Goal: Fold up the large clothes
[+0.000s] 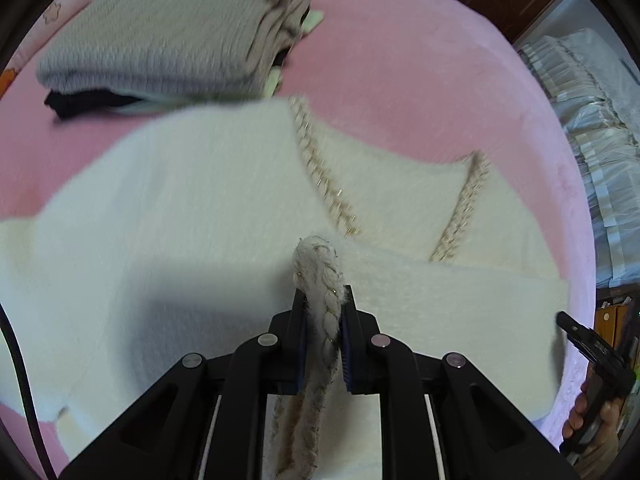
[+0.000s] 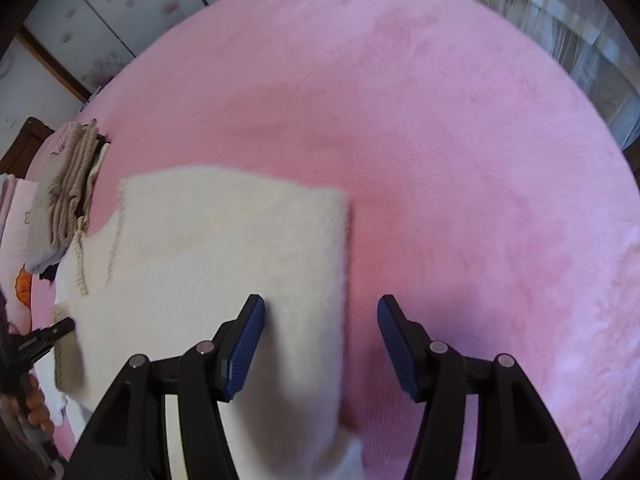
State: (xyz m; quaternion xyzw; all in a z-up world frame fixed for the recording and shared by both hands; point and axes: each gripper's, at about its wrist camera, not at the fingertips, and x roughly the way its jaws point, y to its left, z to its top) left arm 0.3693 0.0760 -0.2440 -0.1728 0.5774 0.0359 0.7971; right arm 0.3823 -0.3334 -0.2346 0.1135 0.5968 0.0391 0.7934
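Left gripper (image 1: 323, 300): clenched on the braided trim (image 1: 320, 280) of the white cardigan (image 1: 180, 208).
Right gripper (image 2: 322, 320): released, jaws wide, nothing between the pads (cardigan edge lies under its left finger).
White cardigan: spread on the pink blanket (image 2: 440, 140), near side.
Folded pile (image 1: 160, 36): far left, beige knit on top.

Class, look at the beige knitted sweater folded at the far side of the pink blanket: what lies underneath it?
Under the beige sweater a black garment and pale green fabric poke out. How far they extend beneath is hidden.
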